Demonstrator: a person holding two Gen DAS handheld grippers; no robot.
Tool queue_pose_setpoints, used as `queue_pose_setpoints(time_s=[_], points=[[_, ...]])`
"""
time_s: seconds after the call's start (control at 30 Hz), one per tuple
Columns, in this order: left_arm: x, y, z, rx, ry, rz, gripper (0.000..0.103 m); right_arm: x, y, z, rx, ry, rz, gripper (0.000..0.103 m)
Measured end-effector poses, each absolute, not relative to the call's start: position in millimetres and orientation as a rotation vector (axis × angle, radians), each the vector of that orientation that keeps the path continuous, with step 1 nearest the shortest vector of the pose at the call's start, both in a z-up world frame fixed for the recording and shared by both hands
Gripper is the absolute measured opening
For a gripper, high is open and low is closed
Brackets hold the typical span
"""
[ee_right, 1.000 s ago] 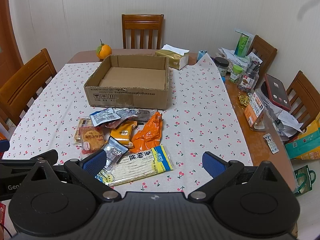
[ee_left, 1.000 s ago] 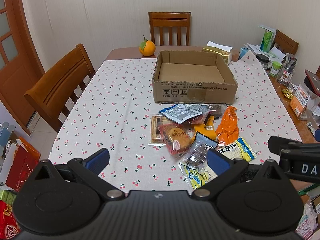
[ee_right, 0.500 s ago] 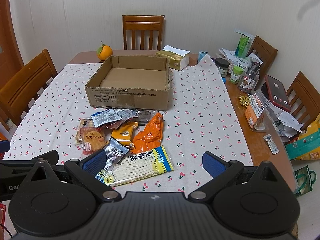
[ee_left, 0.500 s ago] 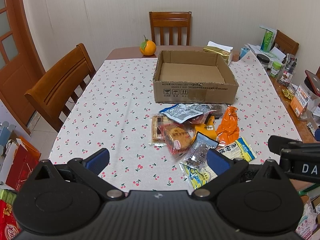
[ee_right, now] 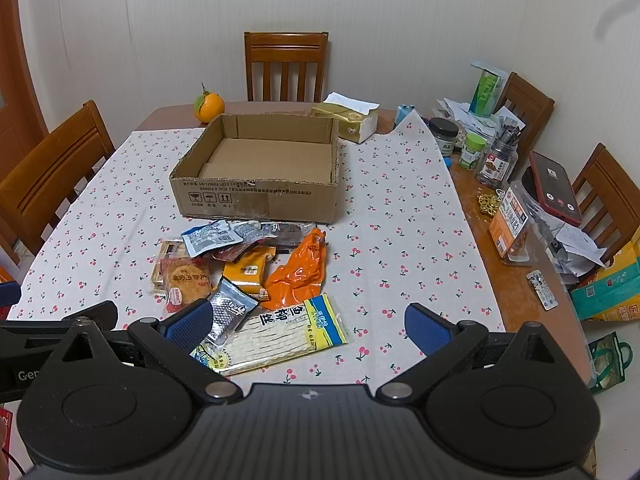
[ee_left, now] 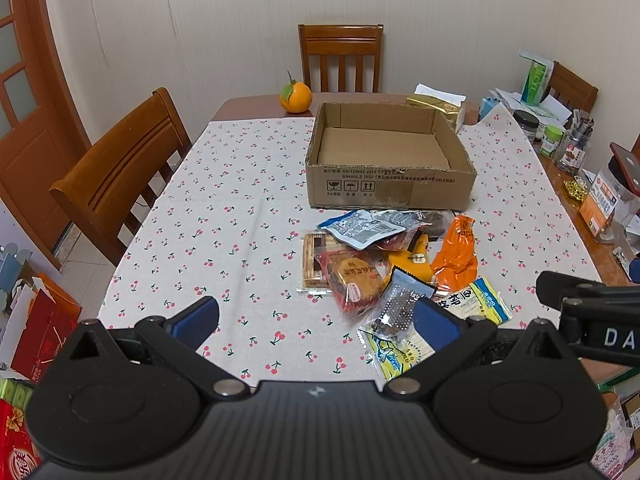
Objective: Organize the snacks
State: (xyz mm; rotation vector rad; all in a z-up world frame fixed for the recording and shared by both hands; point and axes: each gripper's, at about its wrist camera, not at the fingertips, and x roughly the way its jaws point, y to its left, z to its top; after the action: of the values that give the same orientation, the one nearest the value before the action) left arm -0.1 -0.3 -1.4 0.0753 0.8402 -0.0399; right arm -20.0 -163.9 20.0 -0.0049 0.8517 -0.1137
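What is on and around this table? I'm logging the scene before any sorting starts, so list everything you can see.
cardboard box: 1, brown, empty, centre of the tablecloth
snack packets: a pile, about eight, mixed colours, in front of the box
orange packet: 1, orange, right side of the pile
fish-strip packet: 1, white with yellow and blue, nearest the grippers
orange fruit: 1, orange with a green leaf, behind the box
tissue box: 1, gold, behind the box to the right
jars: several, on bare wood at the right edge
phone: 1, red case, right edge
chairs: 4, brown wood, around the table
left gripper: open, empty
right gripper: open, empty
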Motion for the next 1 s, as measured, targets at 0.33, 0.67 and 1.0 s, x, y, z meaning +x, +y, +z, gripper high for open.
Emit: queue_pose_setpoints(time_s=[0.33,0.67,1.0], points=[[0.1,-0.2,-0.9,0.074,0.842,-0.038,0.102,-18.2,-163.8,19.2,-0.005,0.854,-0.114,0.103],[1.1,-1.2,-0.8,0.072,0.844,-0.037,0.102,-17.2,-164.3,18.8,-0.005,0.853,-0.113,0.103],[-0.8,-3.8,2.8,0.067,0.845,-0.032,0.102,-15.2,-165.6,19.7,-0.002,0.85,-0.094,0.103]])
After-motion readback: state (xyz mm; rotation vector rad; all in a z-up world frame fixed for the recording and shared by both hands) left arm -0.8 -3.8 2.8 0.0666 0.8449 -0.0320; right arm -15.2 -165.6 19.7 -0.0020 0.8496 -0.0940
